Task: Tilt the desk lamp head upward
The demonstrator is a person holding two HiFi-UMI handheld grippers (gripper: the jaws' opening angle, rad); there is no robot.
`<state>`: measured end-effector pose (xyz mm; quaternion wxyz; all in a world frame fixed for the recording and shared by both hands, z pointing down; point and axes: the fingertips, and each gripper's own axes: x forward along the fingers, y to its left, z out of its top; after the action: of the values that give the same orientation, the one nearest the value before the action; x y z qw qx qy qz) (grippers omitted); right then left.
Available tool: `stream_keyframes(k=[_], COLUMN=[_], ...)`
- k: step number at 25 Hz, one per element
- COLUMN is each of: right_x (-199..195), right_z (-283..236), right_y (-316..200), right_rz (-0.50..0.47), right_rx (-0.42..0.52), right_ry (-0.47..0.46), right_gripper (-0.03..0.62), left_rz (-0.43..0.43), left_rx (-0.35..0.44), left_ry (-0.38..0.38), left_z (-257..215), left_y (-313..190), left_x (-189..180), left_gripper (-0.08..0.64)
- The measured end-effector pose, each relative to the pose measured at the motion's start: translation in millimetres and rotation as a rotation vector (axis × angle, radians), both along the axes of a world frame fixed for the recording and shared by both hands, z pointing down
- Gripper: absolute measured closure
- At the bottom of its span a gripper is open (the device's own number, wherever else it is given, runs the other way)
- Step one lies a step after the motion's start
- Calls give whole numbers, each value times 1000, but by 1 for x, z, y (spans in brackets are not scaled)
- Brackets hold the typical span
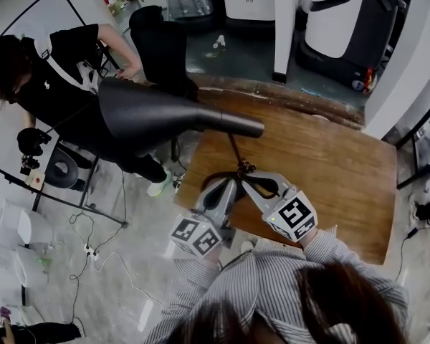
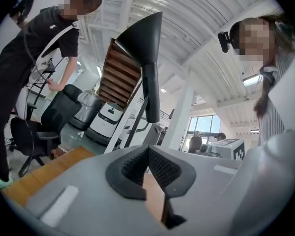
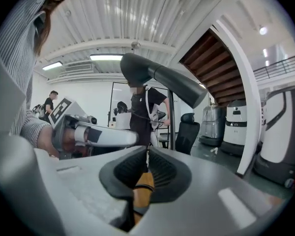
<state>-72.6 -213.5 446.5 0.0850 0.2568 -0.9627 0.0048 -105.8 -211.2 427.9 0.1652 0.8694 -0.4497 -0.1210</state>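
The desk lamp stands on the wooden table (image 1: 330,170). Its black cone head (image 1: 150,113) lies about level and points left, out past the table's edge, on a thin stem (image 1: 234,149). Both grippers sit low by the foot of the stem. My left gripper (image 1: 231,186) is shut with nothing between its pads. My right gripper (image 1: 245,178), shut as well, has its tips close to the stem's lower joint; whether it touches the joint I cannot tell. In the left gripper view the head (image 2: 145,38) rises above the shut left gripper (image 2: 148,149). The right gripper view shows the head (image 3: 152,75) above the right gripper (image 3: 147,154).
A person in black (image 1: 50,70) stands left of the table beside a black office chair (image 1: 161,41). White machines (image 1: 344,20) and a pillar (image 1: 283,27) stand behind the table. Cables (image 1: 93,249) trail over the floor at the left.
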Motion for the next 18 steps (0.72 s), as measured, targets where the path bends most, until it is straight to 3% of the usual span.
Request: stream_keyframes(k=[6, 18], right_x=[9, 7], right_z=[7, 8], right_y=[1, 0], right_rz=[50, 66], right_rx=[-29, -37], right_ry=[-10, -10], right_gripper=[592, 592], left_rz=[-21, -41], left_rx=[-45, -58], left_ry=[-57, -41], left_z=[17, 17], left_y=[1, 0], left_x=[11, 8], left_gripper=[555, 555])
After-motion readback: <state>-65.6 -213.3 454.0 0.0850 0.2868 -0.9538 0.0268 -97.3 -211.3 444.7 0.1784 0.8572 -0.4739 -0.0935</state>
